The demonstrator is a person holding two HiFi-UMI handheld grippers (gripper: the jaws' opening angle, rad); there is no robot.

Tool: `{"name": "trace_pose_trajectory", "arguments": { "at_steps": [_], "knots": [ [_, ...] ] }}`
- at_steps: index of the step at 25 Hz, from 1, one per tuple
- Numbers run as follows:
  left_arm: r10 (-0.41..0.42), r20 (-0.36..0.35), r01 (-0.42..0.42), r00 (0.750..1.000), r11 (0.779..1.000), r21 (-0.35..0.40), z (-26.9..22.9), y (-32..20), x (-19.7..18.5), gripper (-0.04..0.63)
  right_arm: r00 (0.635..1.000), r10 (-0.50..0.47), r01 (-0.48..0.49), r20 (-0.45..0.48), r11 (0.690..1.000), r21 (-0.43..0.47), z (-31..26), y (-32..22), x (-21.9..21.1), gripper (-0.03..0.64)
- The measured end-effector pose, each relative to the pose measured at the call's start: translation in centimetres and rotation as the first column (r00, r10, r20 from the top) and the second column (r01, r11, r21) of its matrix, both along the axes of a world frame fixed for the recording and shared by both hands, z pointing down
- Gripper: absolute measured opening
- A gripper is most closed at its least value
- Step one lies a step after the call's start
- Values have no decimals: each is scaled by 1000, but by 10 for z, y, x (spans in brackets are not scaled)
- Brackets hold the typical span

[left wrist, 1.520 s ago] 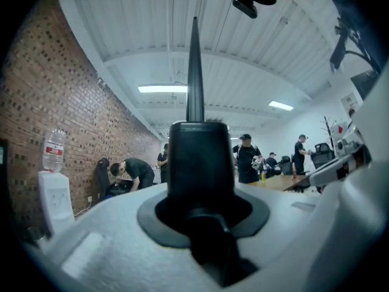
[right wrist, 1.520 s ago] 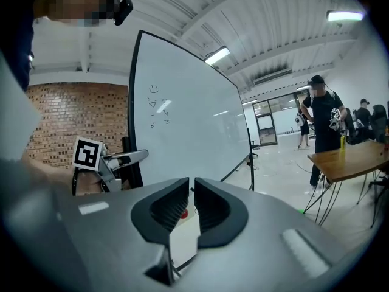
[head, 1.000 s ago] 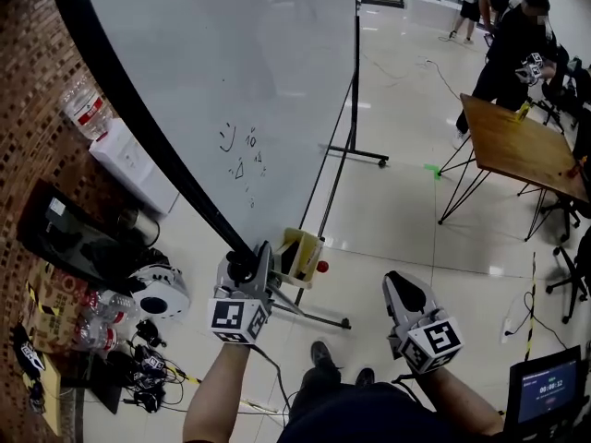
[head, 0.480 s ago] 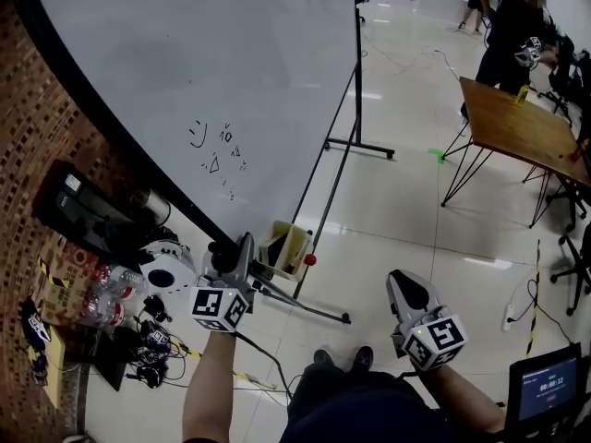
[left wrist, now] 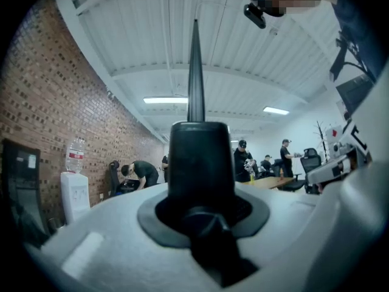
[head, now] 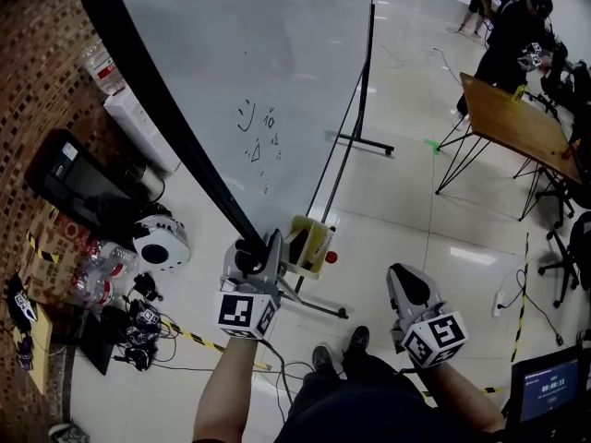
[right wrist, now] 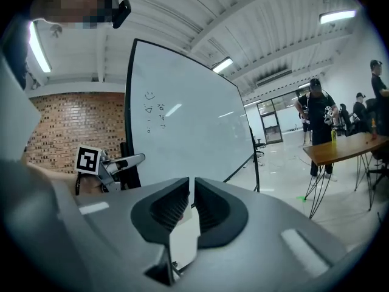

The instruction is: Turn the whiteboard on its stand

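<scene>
The big whiteboard (head: pixel 277 53) with small doodles stands tilted on its black stand (head: pixel 355 109). Its black frame edge (head: pixel 175 127) runs down to my left gripper (head: pixel 247 252), which is shut on that edge near the lower corner. In the left gripper view the black frame (left wrist: pixel 196 78) rises straight up from between the jaws of the left gripper (left wrist: pixel 200 163). My right gripper (head: pixel 406 284) hangs free to the right, shut with nothing in it. The right gripper view shows the right gripper (right wrist: pixel 191 202) with its jaws together, the whiteboard (right wrist: pixel 188 120) ahead of it.
A yellow tray (head: pixel 309 240) with a red object (head: pixel 331 257) hangs by the board's corner. Left along the brick wall (head: pixel 37 81) are a water dispenser (head: pixel 138 127), a black case (head: pixel 74 183), bottles (head: pixel 88 284) and cables (head: pixel 138 335). A wooden table (head: pixel 512 123) and people (head: pixel 517 35) stand right.
Both grippers have travelled across the floor, the left one still gripping the frame edge. The board has swung relative to the things along the wall. The person's feet have stepped.
</scene>
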State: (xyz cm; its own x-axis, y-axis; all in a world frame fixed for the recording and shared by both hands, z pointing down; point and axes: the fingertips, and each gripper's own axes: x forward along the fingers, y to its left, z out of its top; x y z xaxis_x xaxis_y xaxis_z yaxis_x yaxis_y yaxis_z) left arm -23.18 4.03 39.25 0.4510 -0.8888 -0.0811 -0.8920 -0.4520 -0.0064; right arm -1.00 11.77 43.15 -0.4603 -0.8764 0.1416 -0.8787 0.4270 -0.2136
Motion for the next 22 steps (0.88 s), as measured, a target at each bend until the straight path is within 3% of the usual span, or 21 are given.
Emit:
{"name": "trace_pose_trajectory", "arguments": {
  "at_steps": [5,12,22],
  "knots": [
    [10,-8,-9,1000,1000,24,4,34,3,121,1000,-3,3,-20,1000,-11,9,36,-15,34],
    [-7,-6,7,1000,1000,-7,11,64,-2,121,1000,-4,4,17,1000,15,1,63,-10,34],
    [-37,7,37,999,999,-15,8,96,-34,121,996,7,-7,90,1000,0,14,130,37,34]
  ]
}}
